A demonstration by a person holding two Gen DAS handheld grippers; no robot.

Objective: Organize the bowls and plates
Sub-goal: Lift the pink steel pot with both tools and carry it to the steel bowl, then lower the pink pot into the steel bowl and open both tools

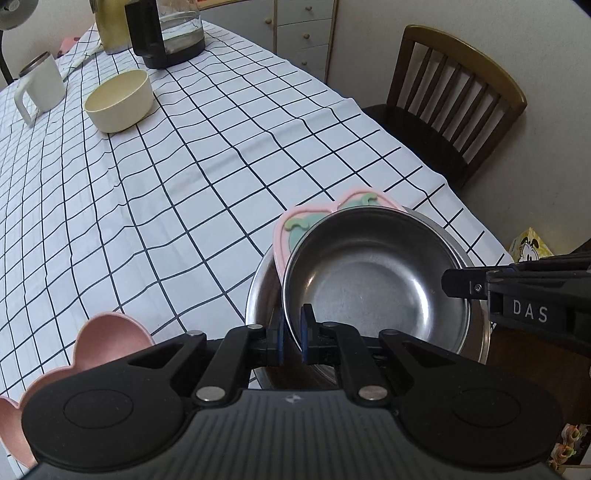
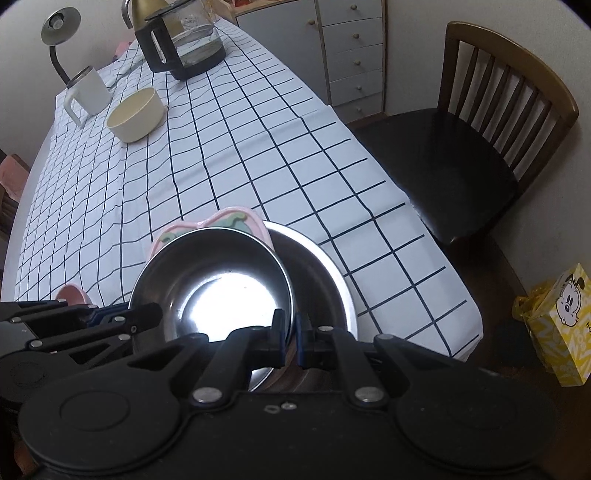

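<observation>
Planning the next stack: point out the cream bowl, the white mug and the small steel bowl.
cream bowl point(image 1: 120, 101): left wrist view, outer wall.
white mug point(image 2: 88, 92): right wrist view, side of body.
small steel bowl point(image 1: 373, 280): left wrist view, inner bottom.

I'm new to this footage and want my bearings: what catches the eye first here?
A shiny steel bowl is held over a larger steel bowl at the near table edge, its rim pinched by the left gripper and the right gripper. A pink heart-shaped plate peeks out behind it. Far across the checked tablecloth stand a cream bowl, a white mug and a glass coffee pot.
</observation>
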